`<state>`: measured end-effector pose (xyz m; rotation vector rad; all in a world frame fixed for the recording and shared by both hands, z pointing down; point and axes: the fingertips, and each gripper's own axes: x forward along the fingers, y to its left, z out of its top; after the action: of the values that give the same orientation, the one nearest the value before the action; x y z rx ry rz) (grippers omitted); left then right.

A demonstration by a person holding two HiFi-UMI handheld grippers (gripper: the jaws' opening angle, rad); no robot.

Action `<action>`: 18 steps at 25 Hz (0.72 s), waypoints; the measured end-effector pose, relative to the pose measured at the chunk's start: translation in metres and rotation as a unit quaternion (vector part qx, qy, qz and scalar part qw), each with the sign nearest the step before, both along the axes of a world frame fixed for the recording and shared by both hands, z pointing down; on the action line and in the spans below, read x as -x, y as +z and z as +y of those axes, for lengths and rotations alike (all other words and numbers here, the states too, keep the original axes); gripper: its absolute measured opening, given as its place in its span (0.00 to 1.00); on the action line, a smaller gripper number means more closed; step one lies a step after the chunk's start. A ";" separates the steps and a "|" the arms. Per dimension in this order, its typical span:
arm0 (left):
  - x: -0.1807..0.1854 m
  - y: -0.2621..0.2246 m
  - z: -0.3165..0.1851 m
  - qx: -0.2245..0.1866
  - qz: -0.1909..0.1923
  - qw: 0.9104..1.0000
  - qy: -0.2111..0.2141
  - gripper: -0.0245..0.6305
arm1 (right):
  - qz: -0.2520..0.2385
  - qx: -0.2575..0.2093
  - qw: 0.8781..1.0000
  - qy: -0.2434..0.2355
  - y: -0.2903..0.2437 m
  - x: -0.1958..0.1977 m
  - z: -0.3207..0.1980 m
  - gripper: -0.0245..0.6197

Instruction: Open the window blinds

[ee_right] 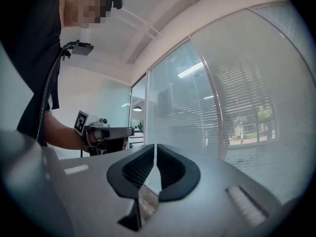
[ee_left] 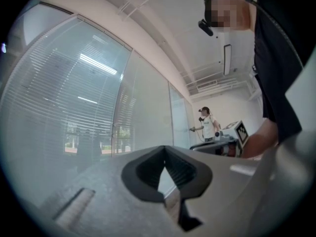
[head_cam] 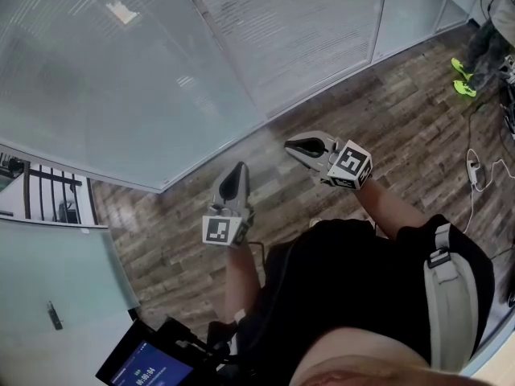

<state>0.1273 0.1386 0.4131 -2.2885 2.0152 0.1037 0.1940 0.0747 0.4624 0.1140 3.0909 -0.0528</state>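
Wood-plank flooring (head_cam: 386, 127) runs up to a long glass wall (head_cam: 121, 79), and the window blinds (head_cam: 298, 22) hang along it from about 10 to 1 o'clock in the head view, lowered, with their horizontal slats showing pale through the panes. They appear to sit behind the glass, though that is hard to confirm.

The left tool (head_cam: 238, 167) points toward 12 o'clock at the wall, well short of it; its jaws meet at the tips and hold nothing. The right tool (head_cam: 291, 145), at its 2 o'clock, points toward 9 o'clock, its jaws closed to a hairline slit and likewise empty.

The slats look thin, light and easily creased, so they are a poor place to grip, and they may be out of reach. A cord, wand or tilt knob would be the place to pinch, but none shows in any view.
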 end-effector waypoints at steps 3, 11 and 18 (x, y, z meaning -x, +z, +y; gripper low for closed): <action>0.002 0.012 -0.002 0.011 -0.004 1.000 0.001 0.04 | -0.002 0.003 1.000 0.000 0.000 -0.003 -0.004 0.07; -0.001 0.002 -0.007 0.007 -0.014 1.000 0.005 0.04 | -0.002 0.005 1.000 0.008 -0.002 -0.009 -0.007 0.07; 0.008 0.018 -0.008 0.015 -0.007 1.000 0.004 0.04 | -0.001 0.002 1.000 0.012 0.002 -0.011 -0.012 0.07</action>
<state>0.1197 0.1304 0.4311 -2.3083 2.0158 0.0581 0.2048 0.0630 0.4646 0.0779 3.0896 -0.0586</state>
